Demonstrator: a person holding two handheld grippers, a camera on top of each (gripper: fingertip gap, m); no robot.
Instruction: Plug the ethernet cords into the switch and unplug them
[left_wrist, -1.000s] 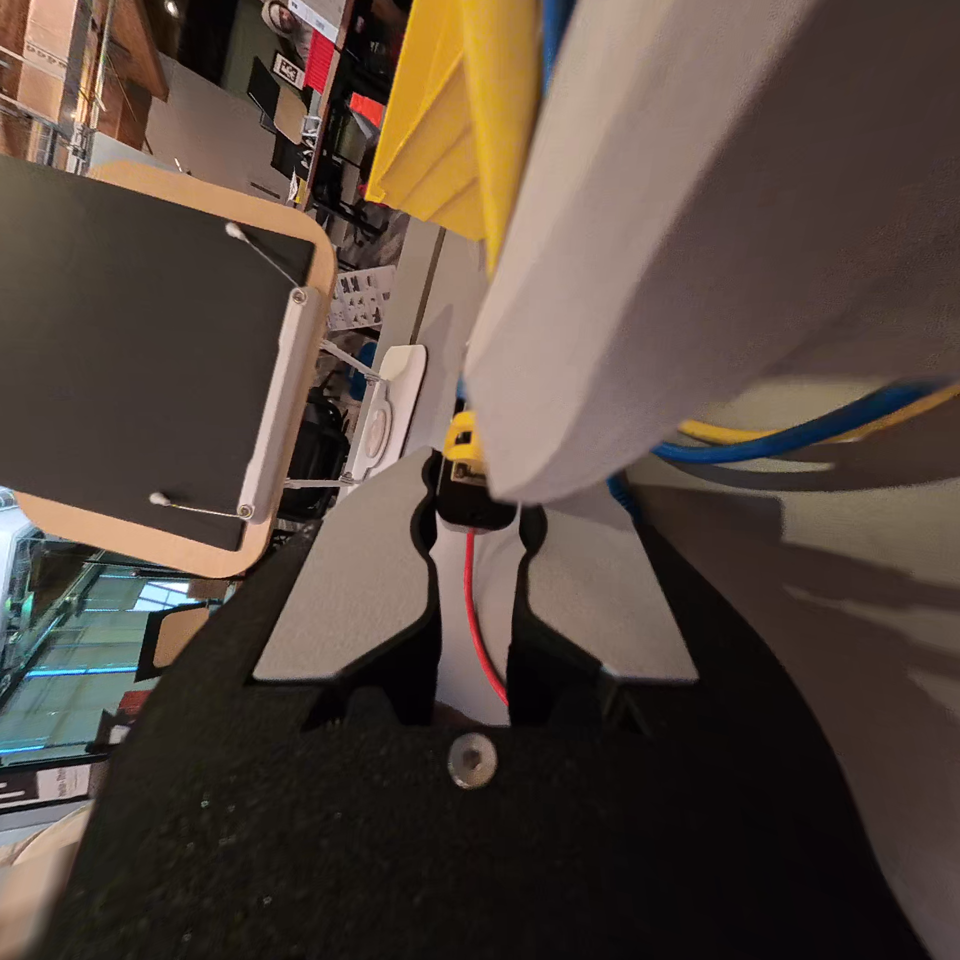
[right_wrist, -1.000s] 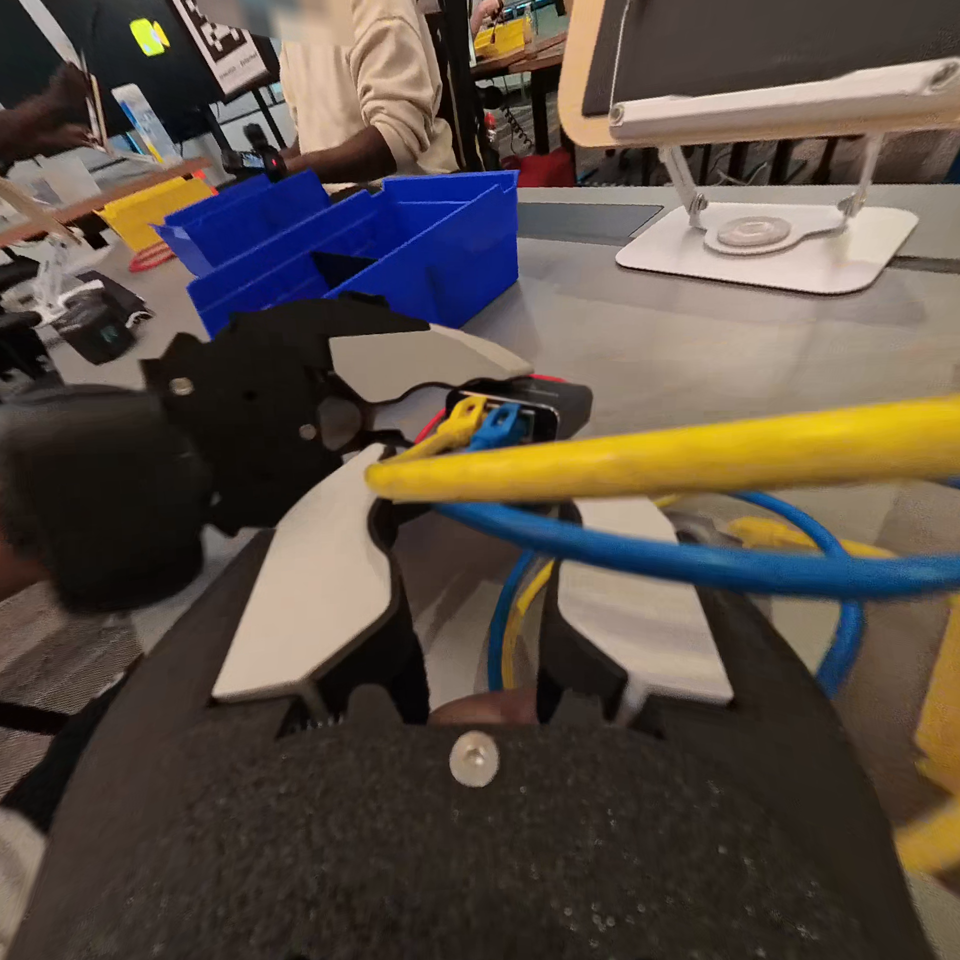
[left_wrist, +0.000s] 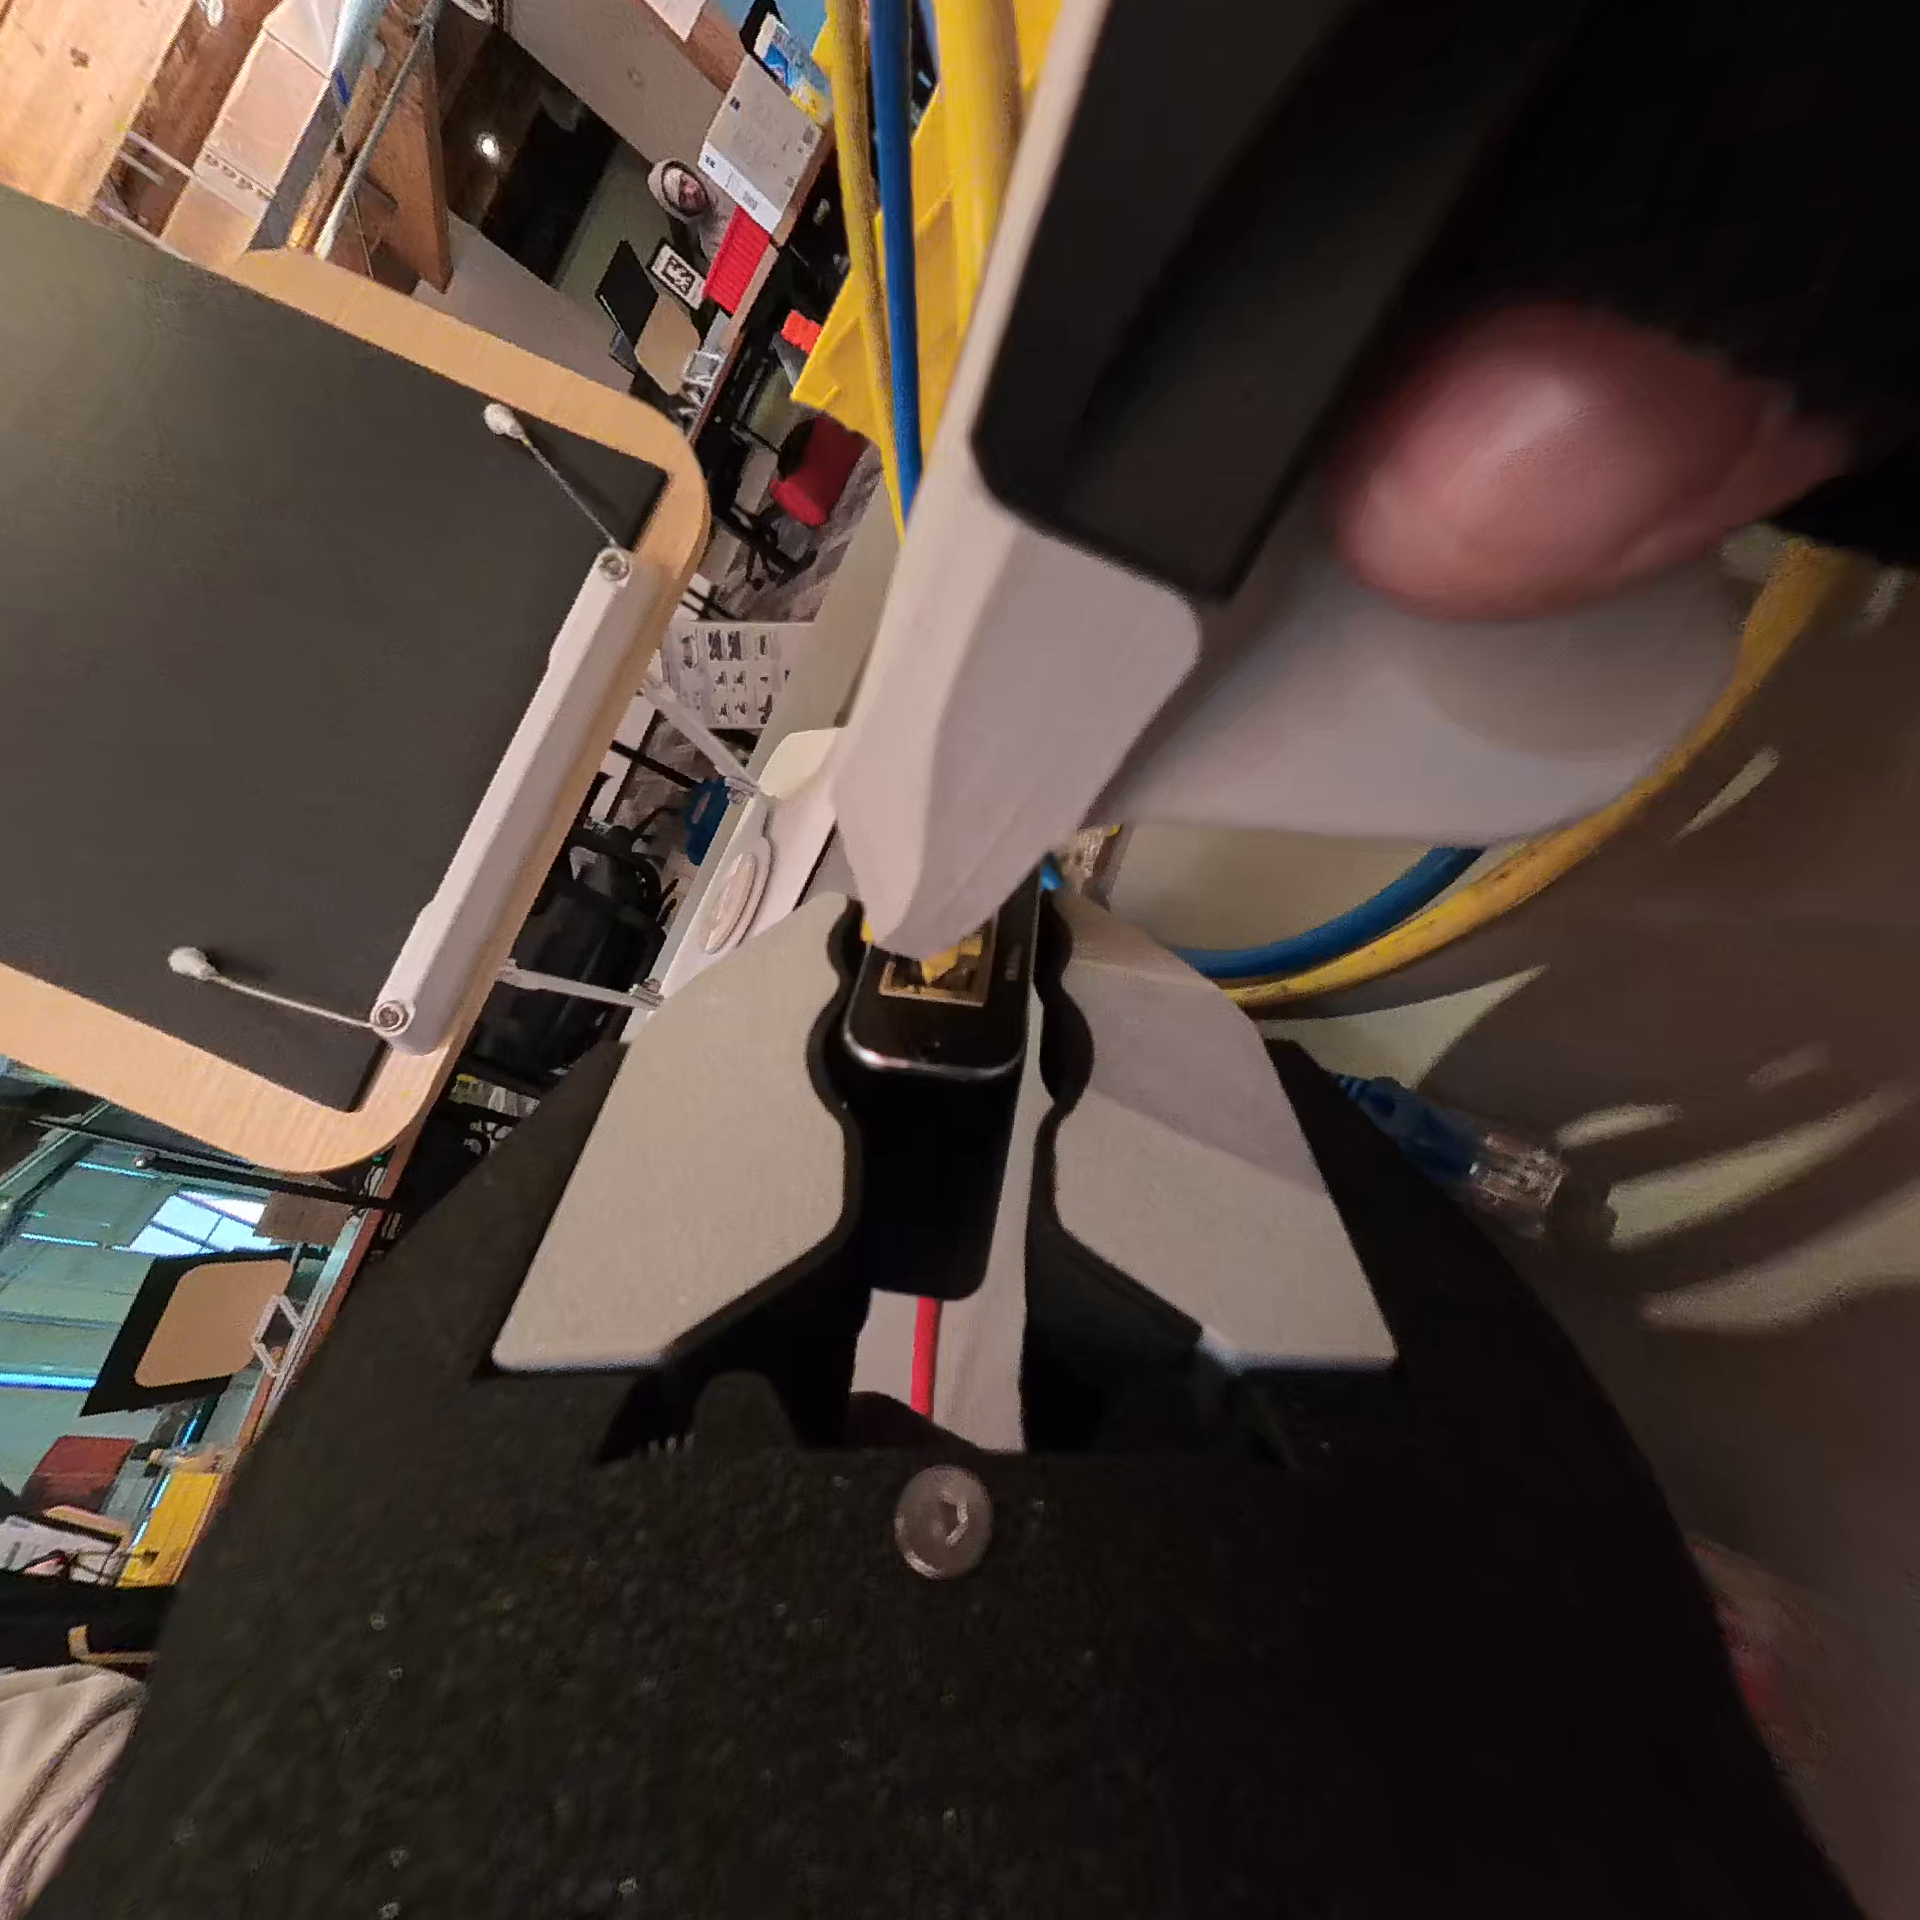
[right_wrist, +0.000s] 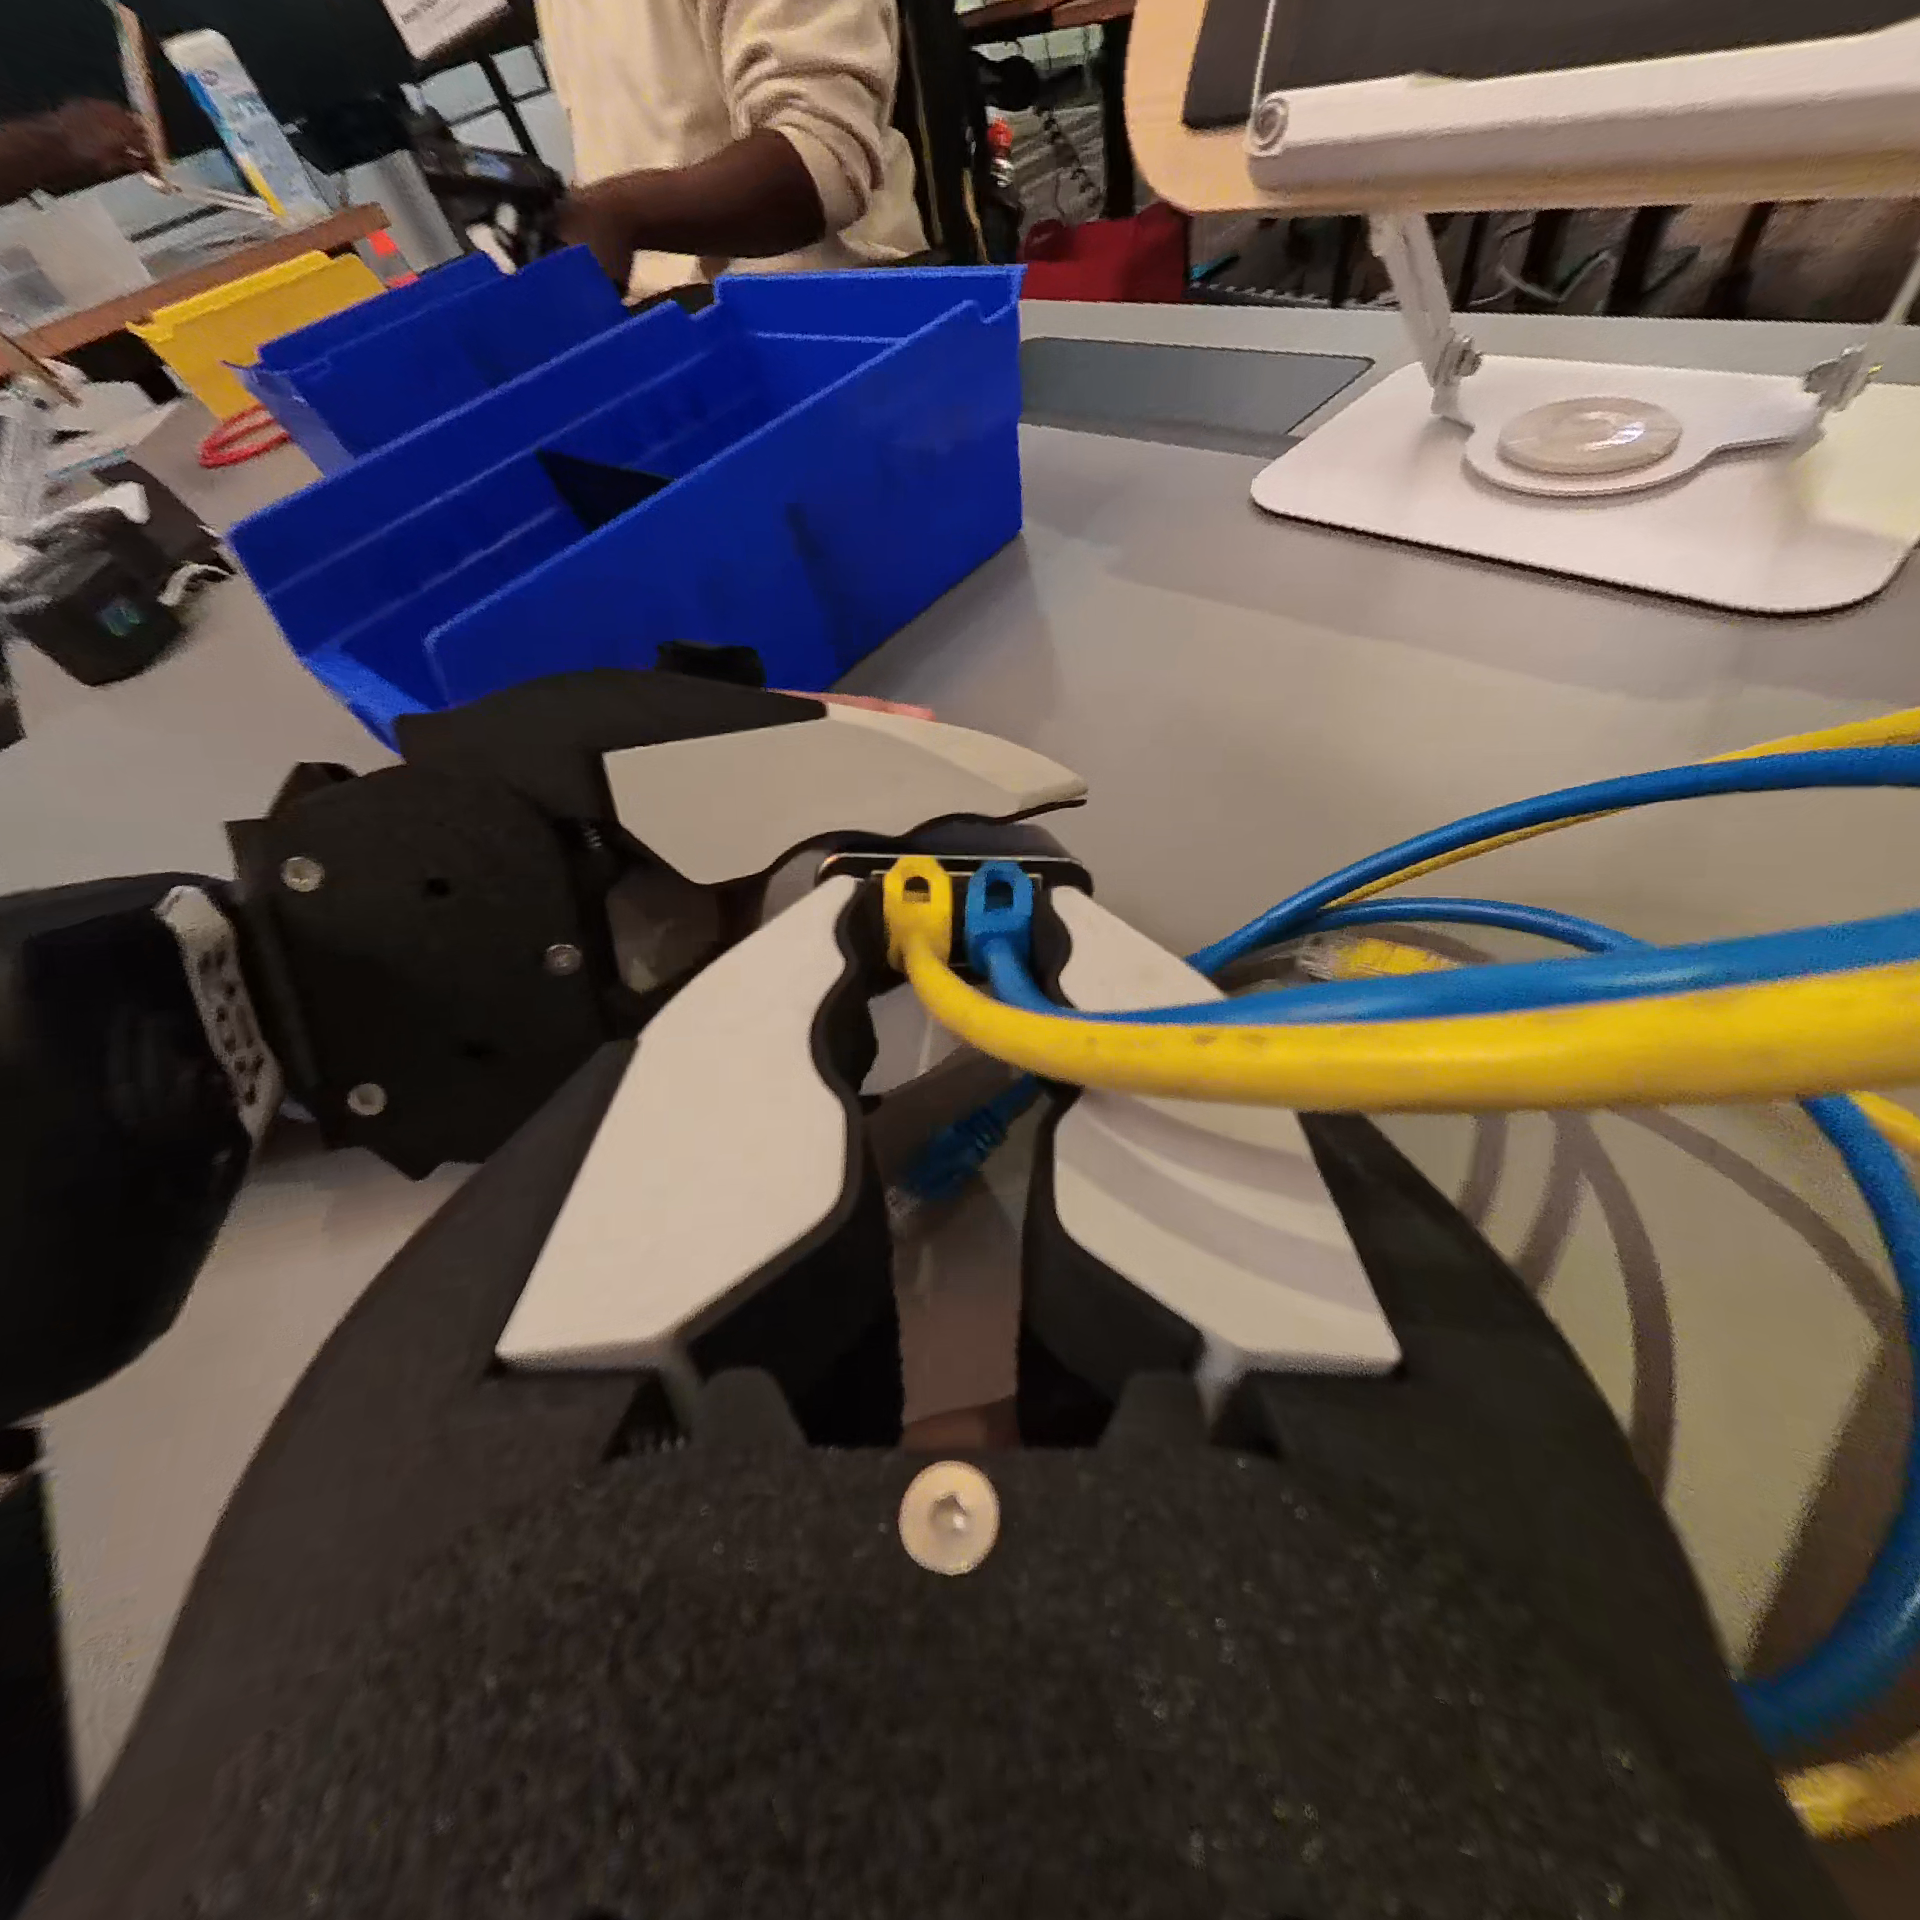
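My left gripper (left_wrist: 940, 935) is shut on the small black switch (left_wrist: 925, 1143), which has a thin red cable (left_wrist: 925, 1351) at its rear. In the right wrist view its upper finger (right_wrist: 831, 769) lies over the switch (right_wrist: 987, 836). A yellow plug (right_wrist: 914, 904) and a blue plug (right_wrist: 997, 904) sit side by side in the ports. My right gripper (right_wrist: 956, 925) is shut around both plugs. One of its fingers (left_wrist: 987, 727) hides most of the ports in the left wrist view. The yellow cord (right_wrist: 1455, 1049) and blue cord (right_wrist: 1558, 987) trail off right.
A loose blue plug (right_wrist: 956, 1143) lies on the grey table (right_wrist: 1247, 675) under my right gripper, and also shows in the left wrist view (left_wrist: 1455, 1143). Blue bins (right_wrist: 727, 499) stand at the back left. A white tablet stand (right_wrist: 1558, 499) is at the back right. A person (right_wrist: 727, 104) stands beyond. My hands' fingertips stand some 4 cm from each other.
My right gripper has moved forward to the switch and closed around the two plugs. The cords now hang lower. My left gripper still holds the switch.
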